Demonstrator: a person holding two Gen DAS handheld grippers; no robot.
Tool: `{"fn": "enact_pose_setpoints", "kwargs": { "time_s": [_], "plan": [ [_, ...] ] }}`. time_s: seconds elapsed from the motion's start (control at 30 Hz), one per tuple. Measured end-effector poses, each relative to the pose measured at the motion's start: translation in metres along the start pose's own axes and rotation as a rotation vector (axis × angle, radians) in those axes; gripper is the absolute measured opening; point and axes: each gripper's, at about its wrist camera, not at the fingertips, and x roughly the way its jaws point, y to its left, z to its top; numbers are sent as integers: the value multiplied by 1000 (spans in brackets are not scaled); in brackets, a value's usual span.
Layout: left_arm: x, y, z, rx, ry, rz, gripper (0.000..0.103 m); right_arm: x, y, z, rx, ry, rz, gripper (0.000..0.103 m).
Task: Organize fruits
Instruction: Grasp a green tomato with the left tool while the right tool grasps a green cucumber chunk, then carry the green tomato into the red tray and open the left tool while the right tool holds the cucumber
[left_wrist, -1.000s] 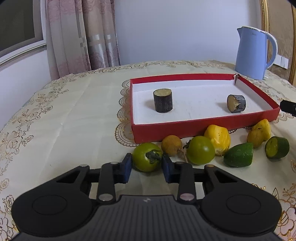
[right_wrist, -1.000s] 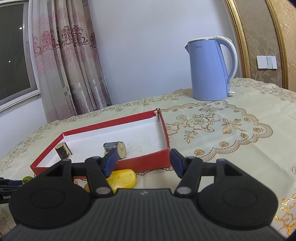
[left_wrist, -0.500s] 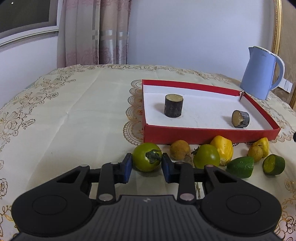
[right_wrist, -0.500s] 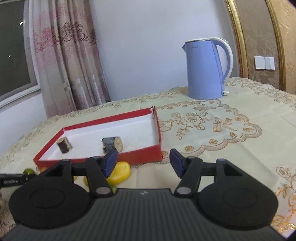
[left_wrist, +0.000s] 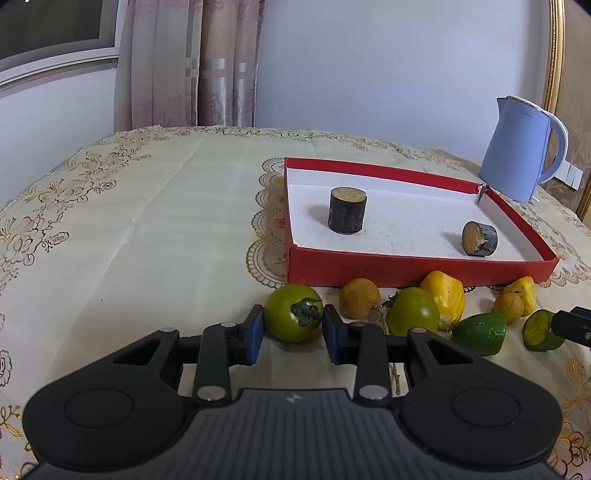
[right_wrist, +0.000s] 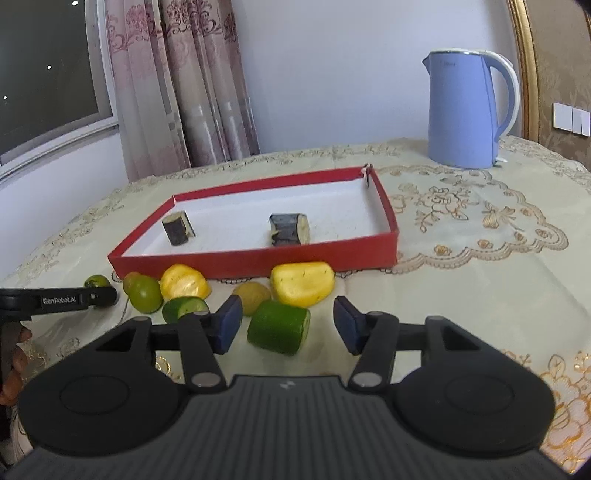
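Observation:
A green tomato (left_wrist: 288, 314) with a dark stalk rests on the tablecloth, and my left gripper (left_wrist: 293, 334) is shut on it, blue pads against both sides. My right gripper (right_wrist: 287, 328) is closing around a cut green lime piece (right_wrist: 277, 325); both pads stand clear of it. In front of the red box (left_wrist: 406, 266) lie a brown round fruit (left_wrist: 359, 298), a second green tomato (left_wrist: 412, 315), yellow pieces (left_wrist: 443, 295) and lime pieces (left_wrist: 480, 332). Two dark cane stubs (left_wrist: 347, 216) sit inside the box.
A blue kettle (right_wrist: 465, 114) stands at the back right of the table. The left gripper's finger (right_wrist: 62, 300) and a hand (right_wrist: 14, 362) show at the right wrist view's left edge. Curtains and a window are behind the table.
The right gripper swung over to the fruits, so the lime piece now lies between its jaws, which have narrowed. The left view rolled a little; the tomato stayed between its pads.

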Motion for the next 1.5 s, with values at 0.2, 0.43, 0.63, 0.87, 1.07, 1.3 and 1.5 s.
{"fn": "enact_pose_setpoints", "kwargs": {
  "time_s": [0.2, 0.43, 0.63, 0.87, 1.07, 1.3, 1.5],
  "plan": [
    [1, 1, 0, -5, 0, -3, 33, 12, 3, 0, -10, 29, -30, 53],
    [1, 1, 0, -7, -1, -5, 33, 21, 13, -3, -33, 47, -31, 36],
    [1, 1, 0, -7, -1, -5, 33, 22, 12, -4, -28, 38, -28, 32],
    [1, 1, -1, -5, -1, -2, 33, 16, 7, -4, -8, 10, -21, 32],
    [0, -2, 0, 5, -4, 16, 33, 13, -4, -2, 33, -12, -28, 32],
    [-5, -6, 4, 15, -9, 44, 33, 12, -9, -3, 51, -24, -21, 32],
    [-9, -21, 17, 41, -18, 32, 33, 15, -12, -5, 66, -20, -16, 32]
  ]
}}
